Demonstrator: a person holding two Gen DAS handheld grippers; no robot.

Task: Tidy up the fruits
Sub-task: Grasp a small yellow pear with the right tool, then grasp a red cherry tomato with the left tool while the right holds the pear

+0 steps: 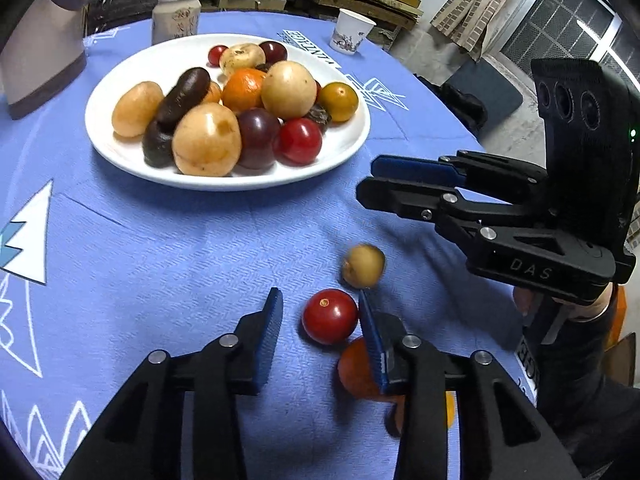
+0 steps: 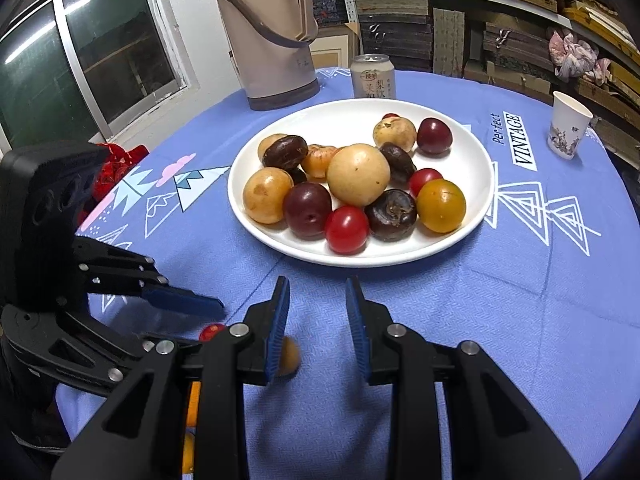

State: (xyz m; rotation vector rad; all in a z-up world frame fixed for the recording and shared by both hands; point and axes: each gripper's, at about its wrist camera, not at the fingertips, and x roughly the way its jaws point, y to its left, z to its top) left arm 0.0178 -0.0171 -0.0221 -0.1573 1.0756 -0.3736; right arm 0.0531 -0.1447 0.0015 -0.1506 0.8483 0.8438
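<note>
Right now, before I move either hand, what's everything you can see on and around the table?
plate: one, white, table centre
piled fruits: over a dozen, yellow, orange, red, dark purple, brown, on the plate
tomato: one, red, on the cloth near the table's edge
small fruit: one, yellowish, blurred, just beyond the tomato
orange fruit: at least one, partly hidden behind the left jaws
jug: one, beige, behind the plate
can: one, pale, beside the jug
paper cup: one, white, far edge
tablecloth: one, blue, white patterns
left gripper: black, blue pads, jaws apart around the tomato, not gripping
right gripper: same, jaws close together, empty
</note>
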